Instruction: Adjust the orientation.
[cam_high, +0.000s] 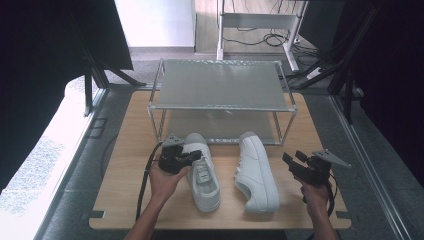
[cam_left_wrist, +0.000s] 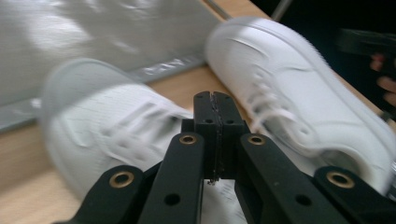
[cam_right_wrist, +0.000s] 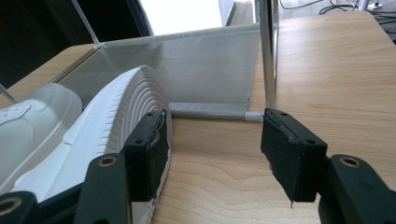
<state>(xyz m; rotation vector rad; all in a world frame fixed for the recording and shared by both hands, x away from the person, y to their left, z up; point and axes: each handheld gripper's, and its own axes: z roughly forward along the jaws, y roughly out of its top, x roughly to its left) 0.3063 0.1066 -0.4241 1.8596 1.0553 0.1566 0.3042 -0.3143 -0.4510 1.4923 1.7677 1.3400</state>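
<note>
We work at a wooden table (cam_high: 125, 150) with a two-tier shoe rack (cam_high: 220, 85) at its far side, probably where the shoes belong. Near it, the left shoe (cam_high: 204, 175) stands upright; the right shoe (cam_high: 257, 172) lies tipped on its side. Our left gripper (cam_high: 192, 157), jaws together on nothing, hovers over the left shoe. Our right gripper (cam_high: 294, 162), jaws apart, waits just right of the tipped shoe's sole.
</note>
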